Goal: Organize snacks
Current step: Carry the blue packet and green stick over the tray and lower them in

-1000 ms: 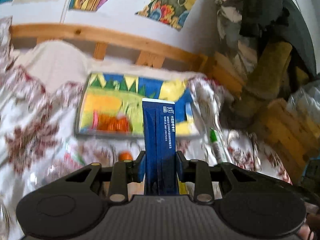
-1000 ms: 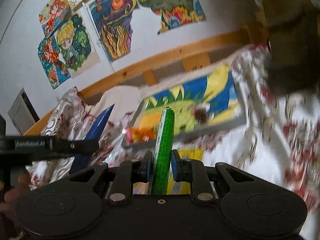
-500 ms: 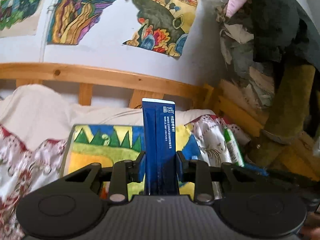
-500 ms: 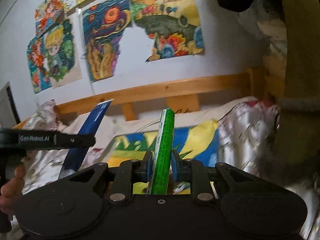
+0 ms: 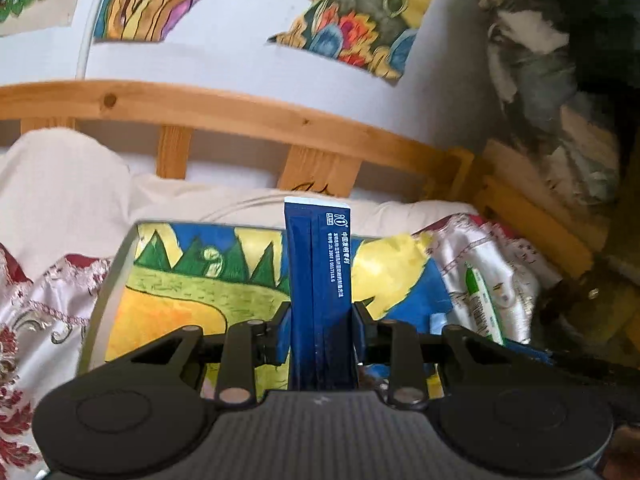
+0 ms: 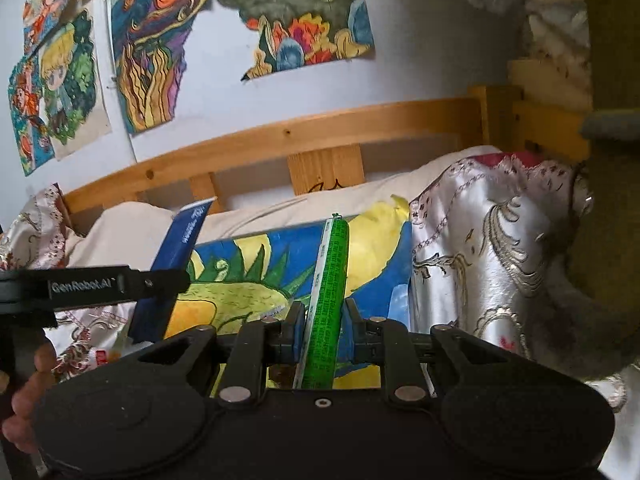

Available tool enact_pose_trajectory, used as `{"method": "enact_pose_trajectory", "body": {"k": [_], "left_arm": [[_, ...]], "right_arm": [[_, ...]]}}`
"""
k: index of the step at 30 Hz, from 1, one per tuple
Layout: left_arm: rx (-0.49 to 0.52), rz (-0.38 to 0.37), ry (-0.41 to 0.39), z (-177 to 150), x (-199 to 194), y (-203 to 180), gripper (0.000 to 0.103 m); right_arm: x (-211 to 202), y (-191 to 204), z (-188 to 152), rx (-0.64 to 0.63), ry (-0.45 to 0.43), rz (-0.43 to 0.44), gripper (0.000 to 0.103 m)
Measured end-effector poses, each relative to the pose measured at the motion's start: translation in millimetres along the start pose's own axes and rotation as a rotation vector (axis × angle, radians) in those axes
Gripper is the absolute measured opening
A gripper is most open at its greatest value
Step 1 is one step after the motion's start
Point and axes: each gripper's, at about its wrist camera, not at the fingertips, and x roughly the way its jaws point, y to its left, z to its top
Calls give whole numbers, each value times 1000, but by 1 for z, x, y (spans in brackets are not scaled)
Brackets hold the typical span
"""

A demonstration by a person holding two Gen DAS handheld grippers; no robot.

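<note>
Left gripper point(image 5: 321, 334) clamped on upright blue packet point(image 5: 318, 280), frame centre; right gripper point(image 6: 322, 334) clamped on green stick point(image 6: 327, 304), both above painted tray point(image 5: 180, 280) on bed.

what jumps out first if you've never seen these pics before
Each gripper is clamped on a long snack pack standing up in front of its camera: the left gripper holds a dark blue pack, the right gripper a green stick pack. Behind them a brightly painted tray lies on the patterned bedspread. Colourful drawings cover the wall above the wooden bed rail.
</note>
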Motion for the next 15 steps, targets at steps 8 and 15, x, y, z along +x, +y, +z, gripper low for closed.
{"method": "enact_pose_trajectory", "body": {"k": [8,15], "left_arm": [[26,18,134,-16,36,8,33],[0,20,197,-22,52,14,34]], "right_arm": [[40,3,-11,5,79,-3,21],[62,3,-16,27,129,-16,21]]}}
